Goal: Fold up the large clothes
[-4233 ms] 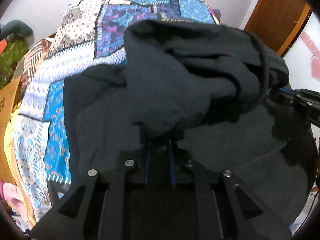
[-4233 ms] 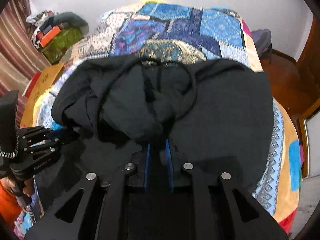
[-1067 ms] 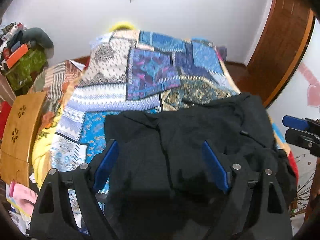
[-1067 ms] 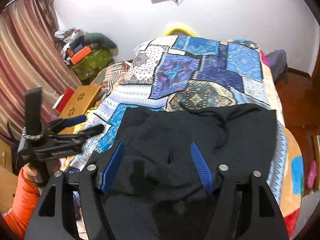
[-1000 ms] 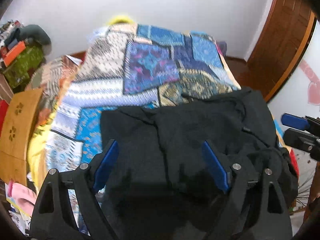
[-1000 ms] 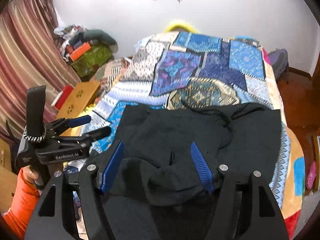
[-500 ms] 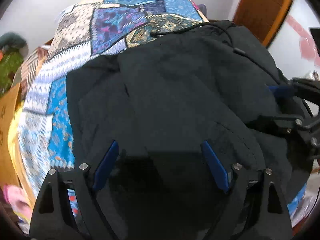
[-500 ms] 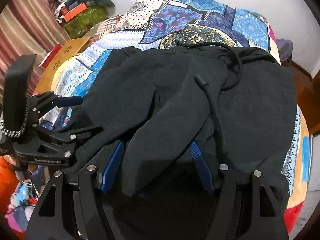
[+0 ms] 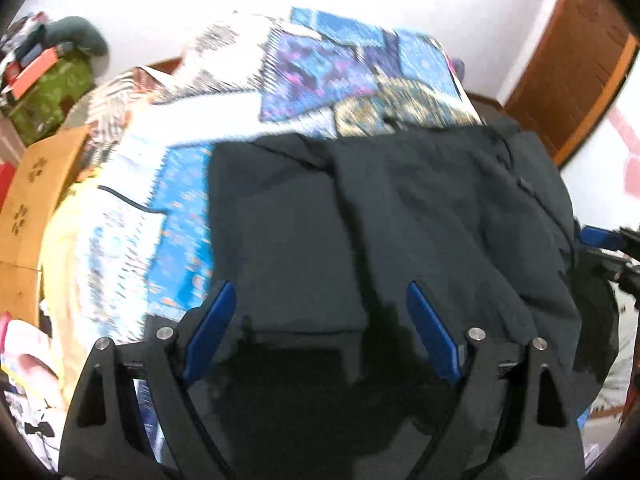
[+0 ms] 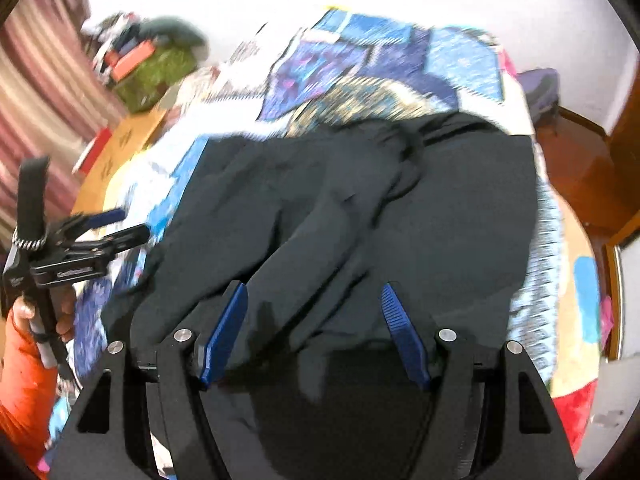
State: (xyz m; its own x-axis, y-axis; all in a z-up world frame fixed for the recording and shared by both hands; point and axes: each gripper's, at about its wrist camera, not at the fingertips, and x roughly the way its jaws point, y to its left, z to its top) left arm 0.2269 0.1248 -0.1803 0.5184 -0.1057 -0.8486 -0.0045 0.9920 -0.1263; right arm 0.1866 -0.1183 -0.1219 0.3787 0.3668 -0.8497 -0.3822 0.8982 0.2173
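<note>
A large black hooded garment (image 9: 400, 216) lies folded on the near end of the patchwork bedspread (image 9: 320, 72); its near edge runs under both cameras. My left gripper (image 9: 320, 300) hovers over its near left part, blue pads wide apart, nothing between them. My right gripper (image 10: 314, 300) is above the garment (image 10: 360, 216) near a loose sleeve fold, also open and empty. In the right wrist view the left gripper (image 10: 120, 224) shows at the far left, held by a hand in an orange sleeve. The right gripper's blue fingertip (image 9: 598, 237) shows at the left view's right edge.
A wooden board (image 9: 32, 192) and a green bundle with clutter (image 9: 44, 80) stand left of the bed. A brown wooden door (image 9: 576, 64) is at the back right. White wall behind the bed. A striped curtain (image 10: 44, 64) hangs at the left.
Four seconds ago both grippers were shut on bunched black cloth; they let go and now stand open. In the last half second both views pulled back from the garment.
</note>
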